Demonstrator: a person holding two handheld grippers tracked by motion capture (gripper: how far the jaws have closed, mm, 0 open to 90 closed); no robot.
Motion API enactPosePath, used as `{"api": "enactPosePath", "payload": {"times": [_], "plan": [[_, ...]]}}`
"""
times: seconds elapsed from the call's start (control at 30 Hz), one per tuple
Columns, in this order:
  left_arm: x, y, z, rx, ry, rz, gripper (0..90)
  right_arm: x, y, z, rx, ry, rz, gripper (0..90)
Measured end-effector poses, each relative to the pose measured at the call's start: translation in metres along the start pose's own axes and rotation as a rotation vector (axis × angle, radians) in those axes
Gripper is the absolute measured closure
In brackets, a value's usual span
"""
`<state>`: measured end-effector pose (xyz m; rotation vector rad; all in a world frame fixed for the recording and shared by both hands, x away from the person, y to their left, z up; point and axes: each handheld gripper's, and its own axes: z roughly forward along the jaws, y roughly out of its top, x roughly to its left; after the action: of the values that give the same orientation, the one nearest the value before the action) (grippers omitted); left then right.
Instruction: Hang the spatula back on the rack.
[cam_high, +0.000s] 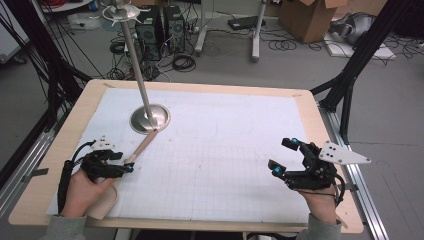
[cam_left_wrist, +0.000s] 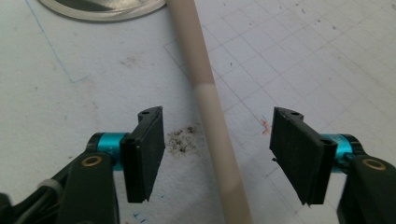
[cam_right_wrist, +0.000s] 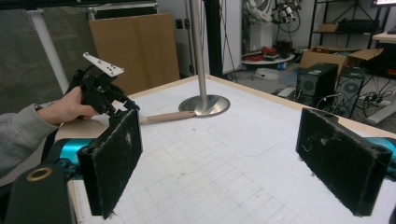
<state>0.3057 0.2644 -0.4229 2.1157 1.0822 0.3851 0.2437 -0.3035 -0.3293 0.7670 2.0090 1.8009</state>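
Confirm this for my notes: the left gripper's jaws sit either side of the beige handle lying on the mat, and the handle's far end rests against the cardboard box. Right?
Not quite. The handle's far end rests against the round metal stand base, not a cardboard box; the high view shows it. The left gripper's jaws do sit either side of the handle on the mat, with gaps at both pads, as the left gripper view shows.

A white gridded sheet (cam_high: 225, 160) covers most of the wooden tabletop (cam_high: 75, 120). Beyond the far edge, cables (cam_high: 182, 62) lie coiled on the grey floor (cam_high: 300, 70), near what look like two computer towers (cam_high: 157, 27) and a cardboard box (cam_high: 307, 17).
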Motion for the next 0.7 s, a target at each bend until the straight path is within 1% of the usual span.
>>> {"api": "enactPosePath", "payload": {"times": [0.1,0.17,0.2,0.27,0.3,0.43,0.57,0.7], "plan": [[0.0008,-0.0003,0.0006,0.013,-0.003,-0.003,37.4,0.0,0.0002,0.0,-0.001,-0.005,-0.003,13.7],[0.0009,-0.0008,0.0019,0.024,0.002,-0.003,38.0,-0.0004,0.0005,-0.001,-0.011,-0.011,0.001,13.8],[0.0008,-0.001,0.0026,0.028,0.0,-0.006,38.5,0.0,0.0006,-0.002,-0.006,-0.01,0.009,13.8],[0.0003,-0.0012,0.0035,0.034,0.003,-0.007,39.1,-0.0004,0.0007,-0.0024,-0.01,-0.013,0.003,13.7],[0.0,-0.0011,0.0042,0.043,0.002,-0.006,39.7,-0.0002,0.0009,-0.0037,-0.01,-0.015,0.01,13.7],[0.0004,-0.0016,0.0057,0.059,0.006,0.002,42.1,-0.0009,0.0009,-0.0043,-0.012,-0.019,0.005,13.8],[0.0004,-0.0023,0.0066,0.068,0.01,0.004,43.5,-0.0004,0.001,-0.0037,-0.01,-0.016,0.007,13.8],[-0.0001,-0.0021,0.0059,0.07,0.01,0.008,47.1,-0.0007,0.0006,-0.0027,-0.006,-0.013,0.004,13.8]]}}
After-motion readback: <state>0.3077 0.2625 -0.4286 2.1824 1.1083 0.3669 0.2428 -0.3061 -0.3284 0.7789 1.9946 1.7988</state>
